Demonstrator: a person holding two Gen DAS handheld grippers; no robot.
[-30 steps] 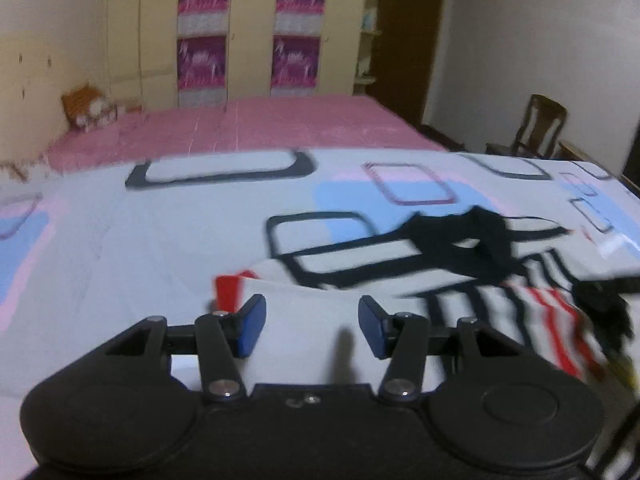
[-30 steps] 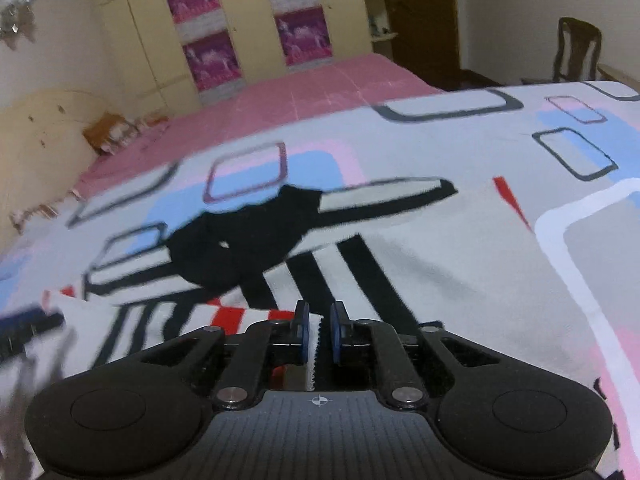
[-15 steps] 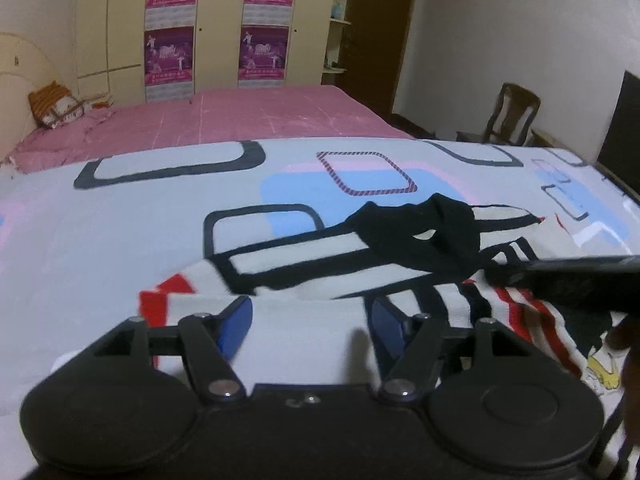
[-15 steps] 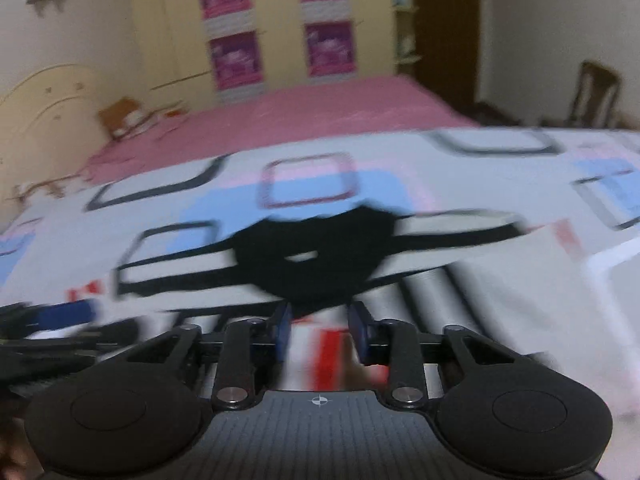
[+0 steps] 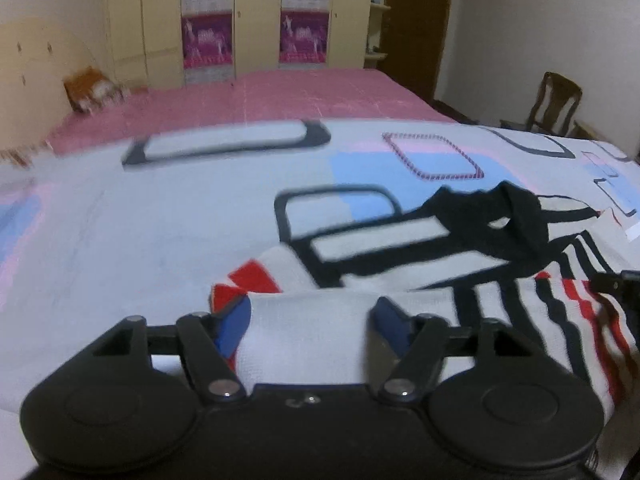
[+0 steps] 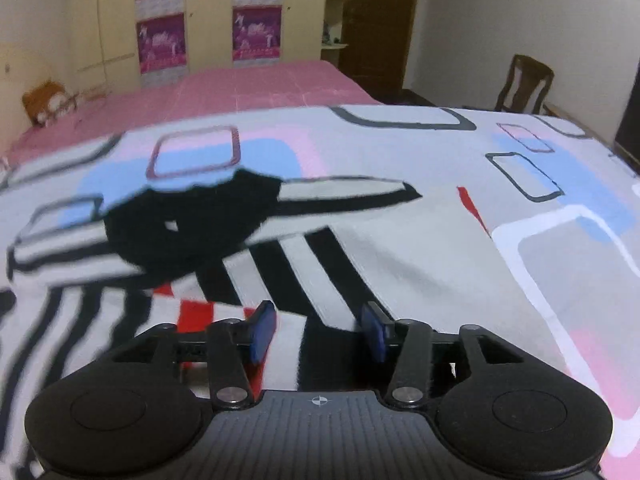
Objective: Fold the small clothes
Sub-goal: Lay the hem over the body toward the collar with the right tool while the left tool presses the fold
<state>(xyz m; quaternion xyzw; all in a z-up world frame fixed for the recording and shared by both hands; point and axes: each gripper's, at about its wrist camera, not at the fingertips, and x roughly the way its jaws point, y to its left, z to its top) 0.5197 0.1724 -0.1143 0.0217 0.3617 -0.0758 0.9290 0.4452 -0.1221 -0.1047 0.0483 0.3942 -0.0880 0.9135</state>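
The striped garment (image 5: pixel 460 280) lay spread on the patterned bed cover (image 5: pixel 160 220). The left gripper (image 5: pixel 314 320) stood released – a white fold lay between its jaws. The right gripper (image 6: pixel 318 330) had just been opening over the stripes – nothing grasped

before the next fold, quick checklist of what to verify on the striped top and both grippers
1. Right gripper let go: ok, jaws have just been opening, pads clear of the cloth.
2. Left gripper let go: ok, jaws wide, white fold between them.
3. Striped top on the bedspread: ok.
4. Black collar flat: not ok, bunched.
5. Left sleeve tucked: cannot tell.
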